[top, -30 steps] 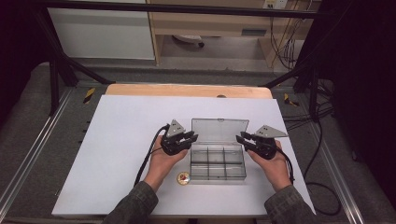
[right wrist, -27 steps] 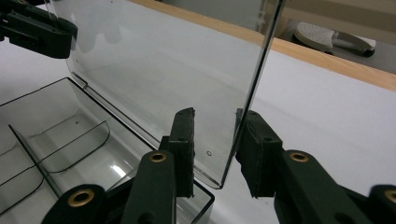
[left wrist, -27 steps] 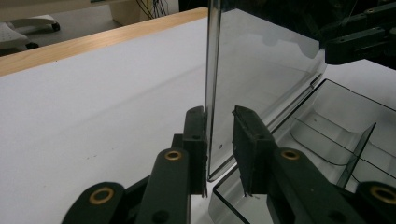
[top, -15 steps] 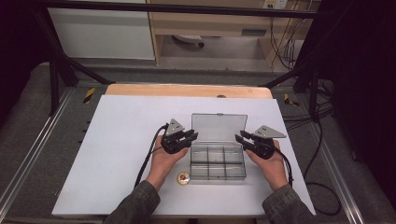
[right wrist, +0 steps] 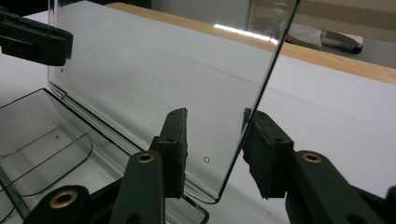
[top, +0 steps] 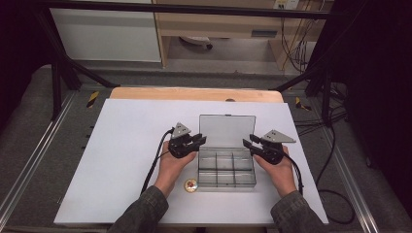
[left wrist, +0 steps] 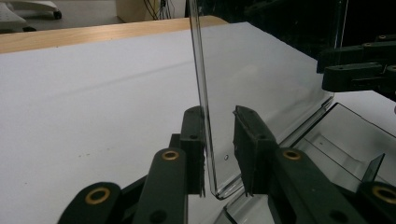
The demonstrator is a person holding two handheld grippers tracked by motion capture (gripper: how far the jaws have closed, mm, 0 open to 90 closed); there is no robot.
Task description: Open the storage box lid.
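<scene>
Since a second ago the lid point(top: 227, 130) has swung up from a backward lean to stand about upright, and the right gripper point(top: 249, 144) has just been spreading its jaws, the lid's edge between them.

In the high view the box point(top: 226, 167) sits near the sheet's point(top: 121, 160) middle, its open tray toward 6 o'clock and the lid rising along the 12 o'clock side. A left gripper point(top: 199, 141) is at the lid's 9 o'clock edge, the right one at its 3 o'clock edge. One small round token point(top: 190, 184) lies at the box's 7 o'clock corner, just beside it.

In the left gripper view the jaws straddle the lid's lower corner: one pad lies against the pane, the other stands clear. In the right gripper view one pad meets the lid's edge and the other is off it. Neither pinches it.
</scene>
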